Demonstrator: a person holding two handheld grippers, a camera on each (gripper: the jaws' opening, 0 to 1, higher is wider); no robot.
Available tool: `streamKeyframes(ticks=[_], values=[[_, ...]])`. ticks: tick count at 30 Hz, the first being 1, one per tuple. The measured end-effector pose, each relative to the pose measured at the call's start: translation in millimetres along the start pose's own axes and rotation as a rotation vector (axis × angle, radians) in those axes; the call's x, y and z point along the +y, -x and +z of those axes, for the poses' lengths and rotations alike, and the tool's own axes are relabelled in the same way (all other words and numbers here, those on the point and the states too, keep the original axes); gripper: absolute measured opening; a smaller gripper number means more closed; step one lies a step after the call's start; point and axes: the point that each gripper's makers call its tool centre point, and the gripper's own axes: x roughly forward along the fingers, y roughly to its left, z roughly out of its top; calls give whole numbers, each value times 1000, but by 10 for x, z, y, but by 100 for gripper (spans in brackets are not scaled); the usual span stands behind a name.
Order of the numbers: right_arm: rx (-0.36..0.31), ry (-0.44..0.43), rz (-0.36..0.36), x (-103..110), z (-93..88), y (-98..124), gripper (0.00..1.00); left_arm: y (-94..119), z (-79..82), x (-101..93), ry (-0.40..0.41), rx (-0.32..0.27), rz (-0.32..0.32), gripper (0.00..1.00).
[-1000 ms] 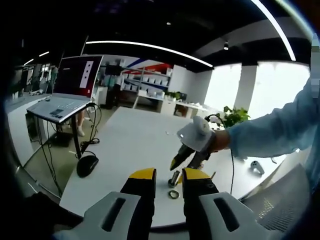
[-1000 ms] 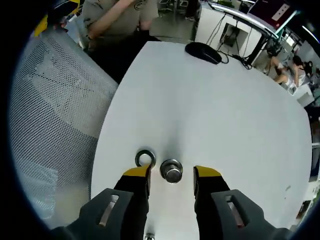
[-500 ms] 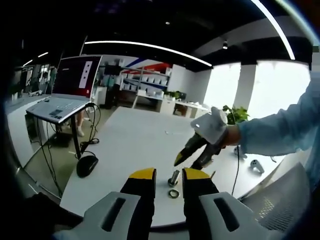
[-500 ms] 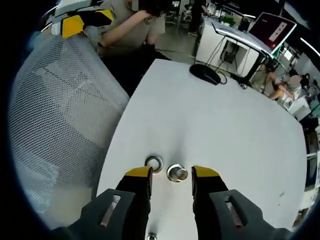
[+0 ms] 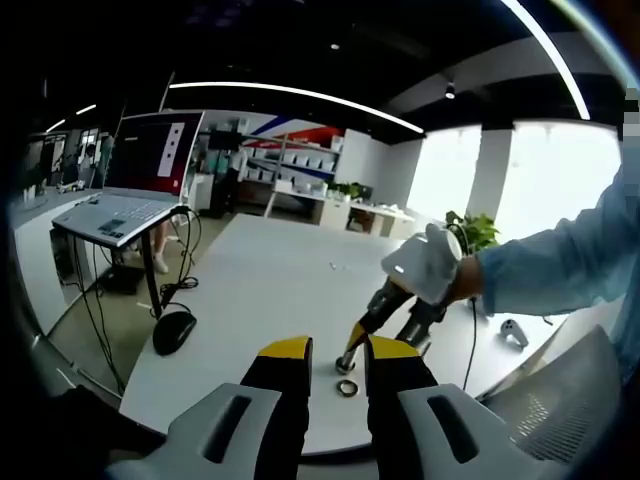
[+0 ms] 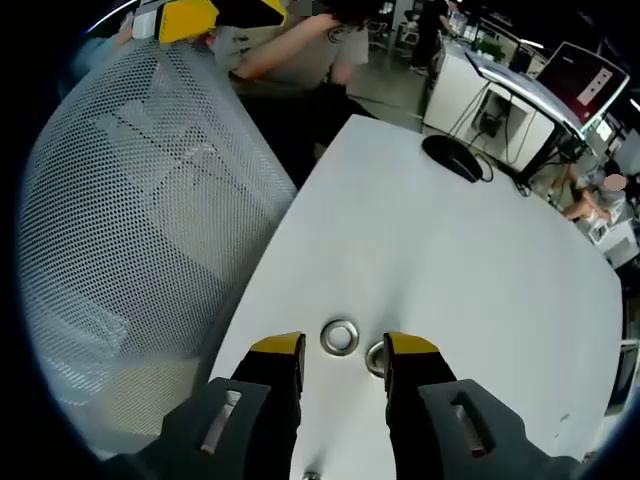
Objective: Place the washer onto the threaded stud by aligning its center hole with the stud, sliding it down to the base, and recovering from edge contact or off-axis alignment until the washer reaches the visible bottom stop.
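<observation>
Your right gripper (image 6: 343, 352) hangs over the white table (image 6: 470, 260) near its edge beside the mesh chair back (image 6: 130, 200), jaws parted and empty. The washer (image 6: 339, 337) lies flat between them; the threaded stud (image 6: 376, 357) stands just beside it, against one jaw. Your left gripper (image 5: 336, 350) is also parted, holding nothing, well above the washer (image 5: 347, 387).

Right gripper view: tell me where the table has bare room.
The table is bare from the washer and stud up to the mouse. It is crowded between the right gripper jaws, and the mesh chair hugs the table's near edge.
</observation>
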Motion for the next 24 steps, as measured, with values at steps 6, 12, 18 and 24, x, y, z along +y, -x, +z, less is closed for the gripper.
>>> streamKeyframes(ticks=[6, 12, 18, 24], values=[[36, 34, 27, 72, -44, -88, 33, 0, 2, 0, 0, 0, 1, 18], [51, 71, 22, 122, -66, -199, 33, 0, -2, -1, 0, 1, 0, 18], [100, 108, 35, 193, -162, -348, 32, 1, 0, 0, 1, 0, 0, 18], [131, 116, 30, 198, -222, -449, 31, 3, 1, -1, 0, -2, -2, 16]])
